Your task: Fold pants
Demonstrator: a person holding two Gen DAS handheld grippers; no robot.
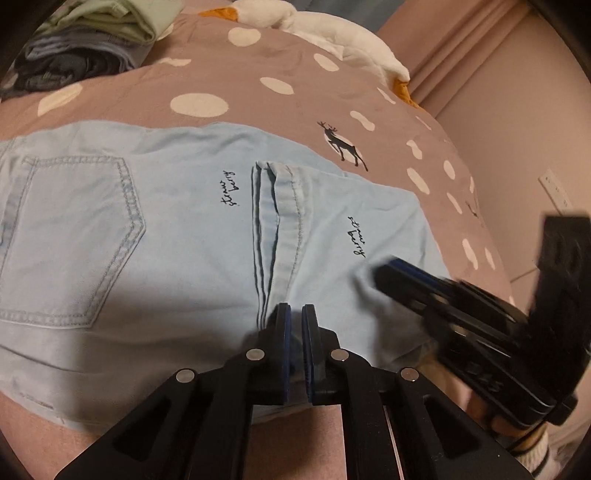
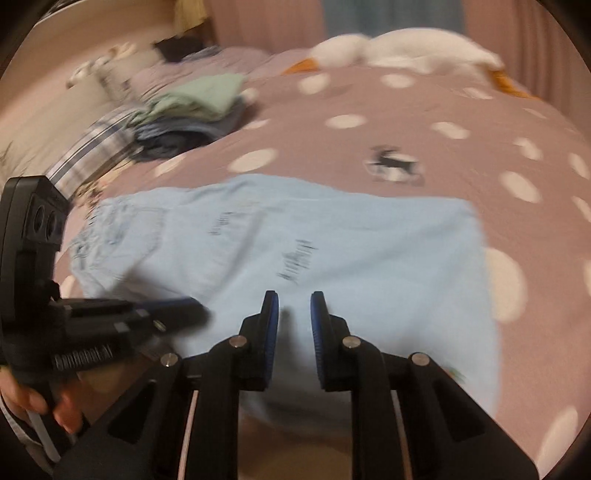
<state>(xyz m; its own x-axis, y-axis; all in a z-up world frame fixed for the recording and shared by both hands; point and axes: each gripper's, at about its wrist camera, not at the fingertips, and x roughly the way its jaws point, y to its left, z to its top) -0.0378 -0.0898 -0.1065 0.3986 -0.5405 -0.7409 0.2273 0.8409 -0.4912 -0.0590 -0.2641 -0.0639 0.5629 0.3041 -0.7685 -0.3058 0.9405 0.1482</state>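
Just under the left gripper (image 1: pixel 295 314), the near edge of the pants (image 1: pixel 166 240) runs across the lower view, with bare bedspread (image 1: pixel 258 74) showing on the near side of it. The right gripper (image 2: pixel 293 306) hangs over that same near part of the cloth, and past its right finger the pants end in a straight side edge with open spotted bedspread beyond. One pair of light blue pants lies flat on the bed, folded over so that the leg hems (image 1: pixel 273 221) sit ahead of the left fingertips, stacked in a narrow band, with one back pocket (image 1: pixel 74 236) off to the left of them. Two small script prints show on the cloth, one to each side of the hems. The left fingers stand a narrow slit apart, their tips right at the near end of the hems; whether they pinch any cloth cannot be told. The right fingers stand a moderate gap apart, holding nothing, above the cloth. Beyond the far edge of the pants is open bedspread with one deer print (image 1: pixel 343 146). Farther off to the left sits one pile of folded clothes (image 2: pixel 192 107), and farthest away lies one white plush goose (image 1: pixel 321 29).
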